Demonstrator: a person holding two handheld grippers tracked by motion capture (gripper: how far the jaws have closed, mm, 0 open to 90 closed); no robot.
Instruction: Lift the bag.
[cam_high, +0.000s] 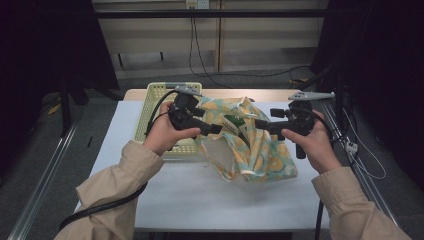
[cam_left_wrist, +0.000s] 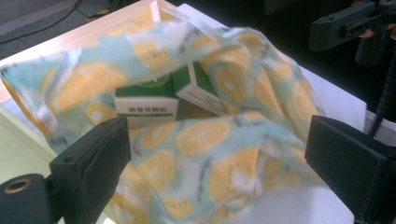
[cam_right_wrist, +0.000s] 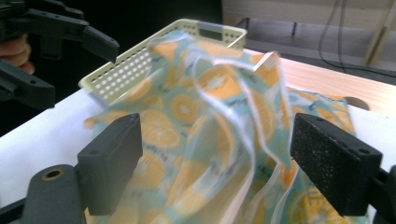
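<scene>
Green boxes half-hidden inside motion-blurred bag, label text unreadable

Bags: I count one, printed with orange slices, mid-table.
Boxes: I see two green-and-white ones inside it.
Baskets: one, far left.
Grippers: two in my hands, left, right.

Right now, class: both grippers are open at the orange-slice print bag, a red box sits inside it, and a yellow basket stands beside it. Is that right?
One detail is wrong: the box inside the bag is green and white, not red, as the left gripper view shows. The rest holds: the left gripper and right gripper are open, and the yellow basket stands beside the bag.
</scene>
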